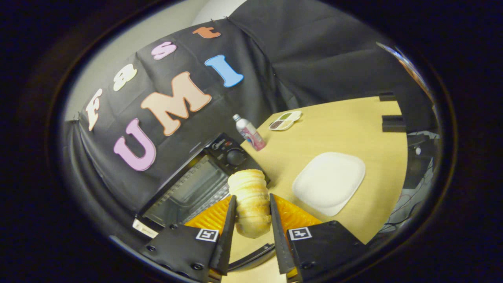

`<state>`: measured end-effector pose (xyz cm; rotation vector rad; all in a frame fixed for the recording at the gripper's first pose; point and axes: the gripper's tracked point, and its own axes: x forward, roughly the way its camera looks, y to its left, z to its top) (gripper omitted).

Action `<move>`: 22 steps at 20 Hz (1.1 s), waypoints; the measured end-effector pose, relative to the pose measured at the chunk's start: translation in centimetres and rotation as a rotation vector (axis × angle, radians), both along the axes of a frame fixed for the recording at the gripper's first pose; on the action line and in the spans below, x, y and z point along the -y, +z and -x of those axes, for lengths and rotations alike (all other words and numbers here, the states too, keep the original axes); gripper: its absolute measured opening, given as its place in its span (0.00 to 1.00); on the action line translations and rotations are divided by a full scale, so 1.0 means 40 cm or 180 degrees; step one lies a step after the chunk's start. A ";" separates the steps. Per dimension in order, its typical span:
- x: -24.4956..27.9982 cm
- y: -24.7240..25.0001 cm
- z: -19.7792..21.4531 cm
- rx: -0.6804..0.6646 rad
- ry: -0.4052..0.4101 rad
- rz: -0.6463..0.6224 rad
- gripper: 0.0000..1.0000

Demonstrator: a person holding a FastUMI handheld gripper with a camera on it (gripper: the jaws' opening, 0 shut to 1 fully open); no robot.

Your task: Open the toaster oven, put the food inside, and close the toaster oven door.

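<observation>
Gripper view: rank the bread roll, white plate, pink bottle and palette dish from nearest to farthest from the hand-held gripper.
1. Bread roll, clamped between the hand-held gripper fingers.
2. White plate, on the table just ahead, to one side.
3. Pink bottle, beyond the toaster oven.
4. Palette dish, farthest, past the bottle.

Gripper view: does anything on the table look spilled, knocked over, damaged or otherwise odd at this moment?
Nothing stands out. The gripper is shut on the bread roll, held intact. The toaster oven, pink bottle, white plate and small palette all sit in order on the wooden table, with no spill.
</observation>
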<state>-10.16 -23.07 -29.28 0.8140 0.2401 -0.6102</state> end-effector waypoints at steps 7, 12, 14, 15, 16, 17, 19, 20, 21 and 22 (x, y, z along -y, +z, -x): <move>-0.136 0.011 -0.152 0.0505 -0.0061 -0.0765 0.50; -0.181 -0.011 -0.274 0.0707 -0.0070 -0.0903 0.50; -0.185 -0.041 -0.301 0.0668 -0.0136 -0.0943 0.50; -0.182 -0.052 -0.320 0.0661 -0.0166 -0.0971 0.50; -0.187 -0.050 -0.339 0.0691 -0.0161 -0.1001 0.50; -0.188 -0.045 -0.354 0.0735 -0.0146 -0.1017 0.50; -0.188 -0.054 -0.374 0.0746 -0.0138 -0.1026 0.50; -0.186 -0.059 -0.382 0.0757 -0.0142 -0.1032 0.50; -0.184 -0.061 -0.391 0.0766 -0.0146 -0.1042 0.50; -0.187 -0.067 -0.395 0.0755 -0.0131 -0.1040 0.49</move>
